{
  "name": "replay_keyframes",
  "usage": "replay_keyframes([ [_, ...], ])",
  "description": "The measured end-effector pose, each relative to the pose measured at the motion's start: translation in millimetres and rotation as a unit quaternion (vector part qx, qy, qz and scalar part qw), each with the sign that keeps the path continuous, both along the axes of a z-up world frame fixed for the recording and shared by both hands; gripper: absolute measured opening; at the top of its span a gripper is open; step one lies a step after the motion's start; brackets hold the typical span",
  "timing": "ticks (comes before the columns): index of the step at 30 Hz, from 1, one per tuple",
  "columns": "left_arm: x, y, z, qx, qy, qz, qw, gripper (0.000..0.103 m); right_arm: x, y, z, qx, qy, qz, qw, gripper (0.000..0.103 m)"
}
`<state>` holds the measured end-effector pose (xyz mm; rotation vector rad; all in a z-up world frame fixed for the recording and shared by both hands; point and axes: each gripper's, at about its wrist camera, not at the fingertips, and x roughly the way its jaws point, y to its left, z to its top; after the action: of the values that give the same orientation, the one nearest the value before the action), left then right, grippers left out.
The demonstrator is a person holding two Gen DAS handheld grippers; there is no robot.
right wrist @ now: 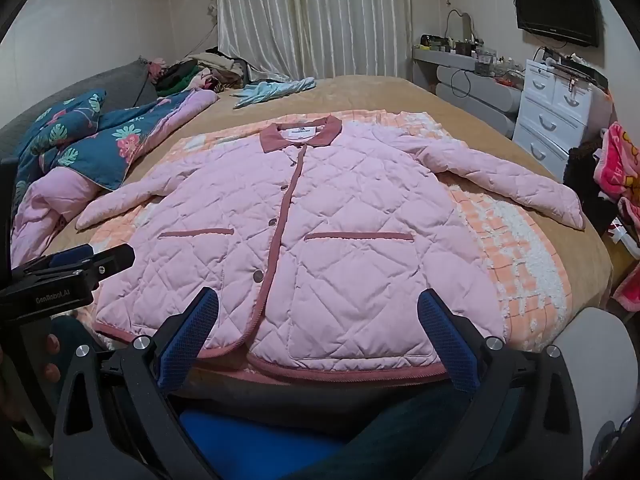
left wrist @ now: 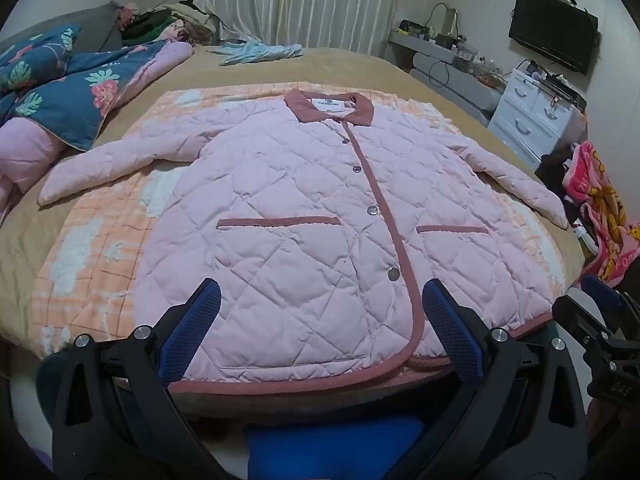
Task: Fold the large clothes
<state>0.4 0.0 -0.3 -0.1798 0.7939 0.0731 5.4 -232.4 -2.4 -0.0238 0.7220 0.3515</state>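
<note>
A pink quilted jacket point(left wrist: 304, 216) with a dusty-rose collar, trim and snap buttons lies flat and face up on the bed, both sleeves spread out; it also shows in the right wrist view point(right wrist: 320, 248). My left gripper point(left wrist: 320, 296) is open and empty, hovering just above the jacket's bottom hem near the front placket. My right gripper point(right wrist: 318, 304) is open and empty above the hem by the right pocket. Each gripper shows at the edge of the other's view.
An orange-and-white checked blanket point(left wrist: 92, 264) lies under the jacket on the tan bed cover point(right wrist: 520, 148). A blue floral quilt point(left wrist: 68, 92) is bunched at the left. A light blue garment point(left wrist: 256, 52) lies at the far end. White drawers point(right wrist: 556, 116) and a pink towel point(left wrist: 600, 208) stand right.
</note>
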Motion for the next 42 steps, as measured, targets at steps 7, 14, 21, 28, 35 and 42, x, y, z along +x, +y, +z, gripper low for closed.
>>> replay_keyframes([
  [7, -0.1, -0.8, -0.3, 0.005, -0.005, 0.001, 1.0000, 0.095, -0.2, 0.7, 0.1, -0.002, 0.000, 0.000, 1.000, 0.099],
  [14, -1.3, 2.3, 0.7, 0.003, -0.007, 0.001, 1.0000, 0.095, -0.3, 0.9, 0.3, -0.003, -0.002, -0.001, 1.000, 0.099],
  [21, -1.4, 2.0, 0.6, 0.004, -0.007, 0.002, 1.0000, 0.095, -1.9, -0.8, 0.3, -0.003, -0.002, 0.000, 1.000, 0.099],
  [28, 1.7, 3.0, 2.5, 0.003, -0.008, 0.002, 1.0000, 0.095, 0.5, 1.7, 1.4, -0.001, -0.002, 0.000, 1.000, 0.099],
  [35, 1.9, 3.1, 2.0, 0.004, -0.009, 0.002, 0.9999, 0.095, 1.1, 2.8, 2.1, -0.005, -0.003, 0.003, 1.000, 0.099],
  [42, 1.3, 2.5, 2.5, 0.003, -0.008, 0.002, 1.0000, 0.095, -0.2, 0.8, 0.5, -0.005, -0.004, 0.002, 1.000, 0.099],
])
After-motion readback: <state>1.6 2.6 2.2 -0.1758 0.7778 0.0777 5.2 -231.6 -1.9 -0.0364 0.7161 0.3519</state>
